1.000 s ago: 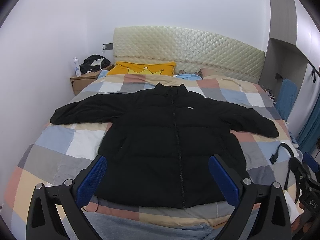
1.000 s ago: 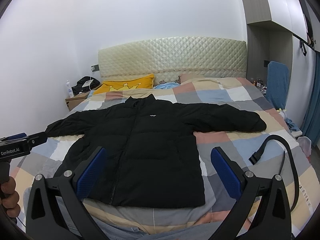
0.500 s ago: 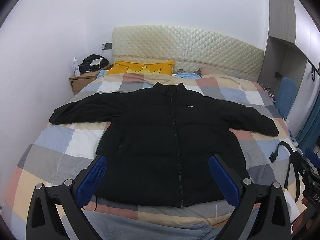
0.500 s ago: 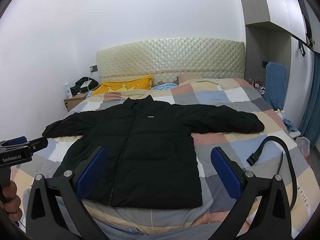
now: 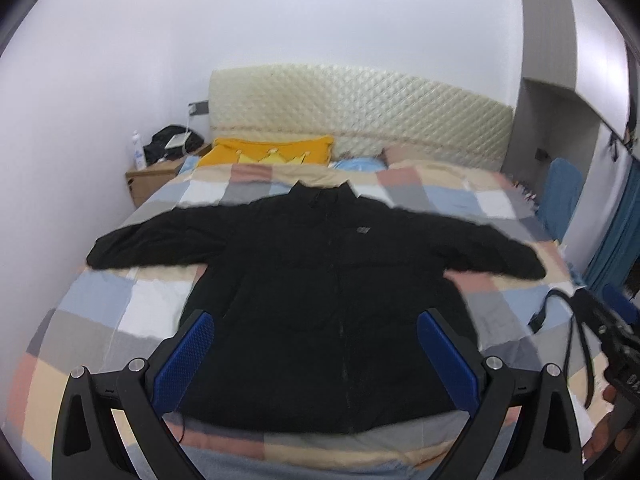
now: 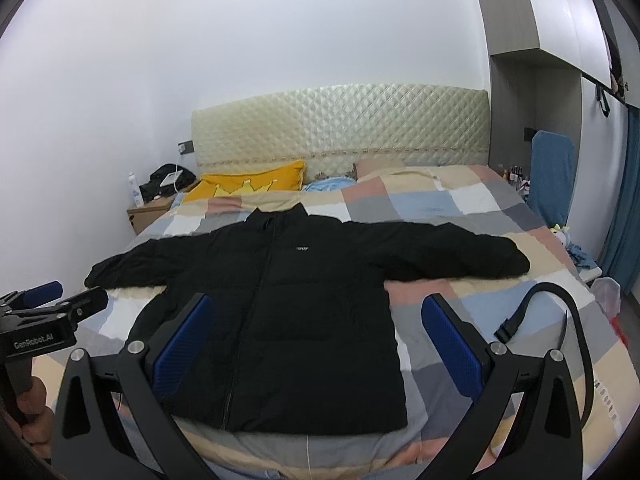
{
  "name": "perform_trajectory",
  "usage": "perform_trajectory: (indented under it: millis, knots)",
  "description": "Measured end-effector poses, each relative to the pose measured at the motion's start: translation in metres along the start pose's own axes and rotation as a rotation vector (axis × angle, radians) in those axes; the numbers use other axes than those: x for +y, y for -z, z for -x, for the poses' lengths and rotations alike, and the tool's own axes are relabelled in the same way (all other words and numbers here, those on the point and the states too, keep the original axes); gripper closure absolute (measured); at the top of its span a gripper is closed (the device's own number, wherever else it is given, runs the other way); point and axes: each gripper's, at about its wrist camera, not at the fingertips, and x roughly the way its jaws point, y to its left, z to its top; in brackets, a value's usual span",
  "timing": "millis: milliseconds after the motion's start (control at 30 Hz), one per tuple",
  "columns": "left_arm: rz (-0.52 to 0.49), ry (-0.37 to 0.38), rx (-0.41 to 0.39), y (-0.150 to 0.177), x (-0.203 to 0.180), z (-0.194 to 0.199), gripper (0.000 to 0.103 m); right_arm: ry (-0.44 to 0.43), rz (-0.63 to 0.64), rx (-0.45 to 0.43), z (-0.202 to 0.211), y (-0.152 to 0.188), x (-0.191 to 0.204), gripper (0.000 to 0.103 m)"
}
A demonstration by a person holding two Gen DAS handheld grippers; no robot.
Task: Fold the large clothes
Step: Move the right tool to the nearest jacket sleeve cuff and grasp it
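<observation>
- Black puffer jacket, zipped and face up, lay flat on the checked pastel quilt of the bed, collar towards the cream quilted headboard and both sleeves spread out sideways.
- Its hem sat near the foot edge of the bed; bare quilt stayed open beyond each sleeve and along the right side, where a black strap curved across the cover.
- Left gripper hovered above the hem with its blue-padded fingers spread wide, holding nothing.
- Right gripper likewise hung over the lower jacket, jaws wide apart and empty.
- Compared with half a second before, the left view had blurred and dropped a little nearer the jacket; the right view was almost unchanged, and the jacket had not moved.
- Counted: one jacket, two sleeves, one yellow crown-print pillow, one strap, one wooden bedside table bearing one white bottle, two grippers.
</observation>
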Motion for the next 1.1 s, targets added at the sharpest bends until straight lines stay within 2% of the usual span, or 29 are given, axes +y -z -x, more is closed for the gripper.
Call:
perform_trajectory:
  millis: [167,333,533,700,800,933,1100]
  knots:
    - [-0.03,0.007,-0.047,-0.026,-0.017,-0.001,0.0,0.026,-0.009,-0.024,-0.005,-0.016,-0.012,0.0]
    - [-0.081,0.119,-0.09,-0.058,-0.039,-0.003,0.0,0.057,-0.031,-0.057,-0.012,-0.035,-0.034,0.0]
    - [-0.092,0.166,-0.142,-0.097,-0.062,-0.005,0.0,0.076,-0.044,-0.07,-0.028,-0.053,-0.055,0.0]
    - [-0.088,0.193,-0.165,-0.114,-0.071,-0.02,0.0,0.114,-0.041,-0.066,-0.048,-0.062,-0.072,0.0]
    - [-0.064,0.177,-0.161,-0.114,-0.064,-0.037,0.0,0.13,-0.044,-0.059,-0.065,-0.061,-0.085,0.0]
    - [-0.031,0.173,-0.113,-0.113,-0.052,-0.064,0.0,0.162,-0.052,-0.086,-0.094,-0.059,-0.107,0.0]
    - [-0.064,0.126,-0.089,-0.107,-0.046,-0.096,0.0,0.226,-0.069,-0.085,-0.14,-0.062,-0.131,0.0]
